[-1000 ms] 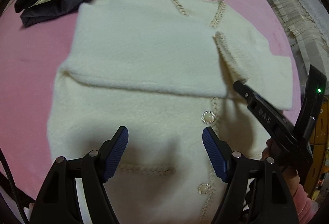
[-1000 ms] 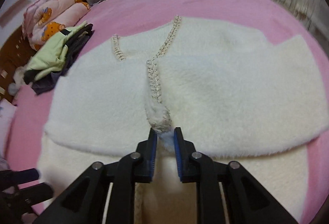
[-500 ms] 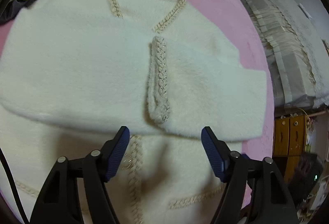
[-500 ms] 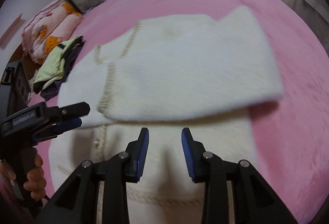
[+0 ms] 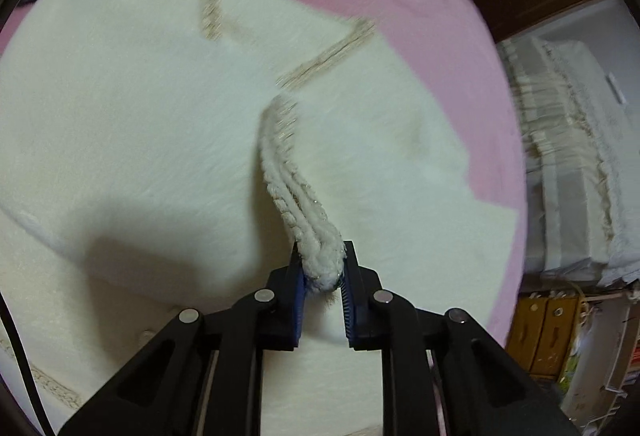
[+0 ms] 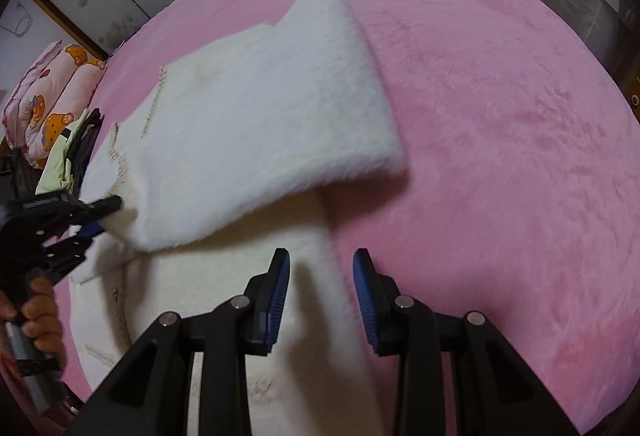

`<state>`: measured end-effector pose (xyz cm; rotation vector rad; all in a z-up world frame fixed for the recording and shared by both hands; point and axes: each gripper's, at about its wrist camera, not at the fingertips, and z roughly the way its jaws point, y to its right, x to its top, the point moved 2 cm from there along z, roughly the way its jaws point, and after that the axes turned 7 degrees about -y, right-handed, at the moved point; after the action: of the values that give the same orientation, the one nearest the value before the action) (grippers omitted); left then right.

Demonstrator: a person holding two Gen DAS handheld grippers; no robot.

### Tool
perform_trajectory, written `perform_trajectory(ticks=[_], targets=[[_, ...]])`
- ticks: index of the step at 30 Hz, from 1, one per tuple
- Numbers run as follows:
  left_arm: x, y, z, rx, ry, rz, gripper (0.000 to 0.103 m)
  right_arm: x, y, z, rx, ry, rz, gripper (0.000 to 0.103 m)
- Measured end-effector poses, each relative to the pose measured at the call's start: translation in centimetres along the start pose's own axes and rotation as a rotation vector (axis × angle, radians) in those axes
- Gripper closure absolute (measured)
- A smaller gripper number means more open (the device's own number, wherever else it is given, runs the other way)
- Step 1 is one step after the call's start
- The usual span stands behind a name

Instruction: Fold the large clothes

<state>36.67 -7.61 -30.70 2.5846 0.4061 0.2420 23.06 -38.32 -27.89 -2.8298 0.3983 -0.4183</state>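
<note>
Tongs, left (image 5: 322,268): closing on braided cuff (image 5: 320,260).
Tongs, right (image 6: 320,292): parted, empty.
Cardigan (image 6: 260,124): soft, floppy; best gripped at hem.

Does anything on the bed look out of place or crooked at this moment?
Only one small thing: the braided cuff of the folded sleeve is bunched between the closing jaws of the left gripper, lifted from the cream cardigan. Nothing looks damaged or spilled.
</note>
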Motion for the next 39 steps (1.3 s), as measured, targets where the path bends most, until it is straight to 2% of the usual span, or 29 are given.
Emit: perform_trajectory(ticks=[5, 9, 13, 15, 20, 27, 31, 34, 39], targets=[[2.2, 4.5, -3.7, -0.075, 0.098, 0.058, 0.090, 2.3, 1.7, 1.7, 0.014, 0.015, 0.015, 0.070], [4.7, 7.6, -7.4, -0.149, 0.187, 0.079, 0.091, 3.8, 1.5, 2.8, 0.033, 0.030, -0.018, 0.069], [7.0, 9.1, -12.3, -0.122, 0.328, 0.123, 0.091, 4.5, 0.6, 3.3, 0.026, 0.044, -0.081, 0.069], [7.6, 8.8, -13.9, -0.093, 0.361, 0.127, 0.091, 4.5, 0.4, 3.3, 0.029, 0.049, -0.101, 0.069], [8.0, 4.3, -15.3, 0.026, 0.374, 0.072, 0.091, 4.4, -0.5, 3.0, 0.042, 0.085, -0.160, 0.068], [4.8, -5.6, -11.4, 0.201, 0.287, -0.110, 0.091, 4.3, -0.7, 3.2, 0.017, 0.090, -0.202, 0.068], [3.4, -10.2, -9.2, 0.241, 0.248, -0.202, 0.090, 4.8, -1.2, 2.9, 0.035, 0.089, -0.263, 0.069], [3.1, -12.4, -8.0, 0.245, 0.234, -0.270, 0.090, 4.7, -1.7, 3.1, 0.025, 0.081, -0.325, 0.069], [3.8, -13.0, -6.9, 0.307, 0.239, -0.253, 0.090, 4.6, -2.4, 3.1, 0.040, 0.073, -0.340, 0.069]])
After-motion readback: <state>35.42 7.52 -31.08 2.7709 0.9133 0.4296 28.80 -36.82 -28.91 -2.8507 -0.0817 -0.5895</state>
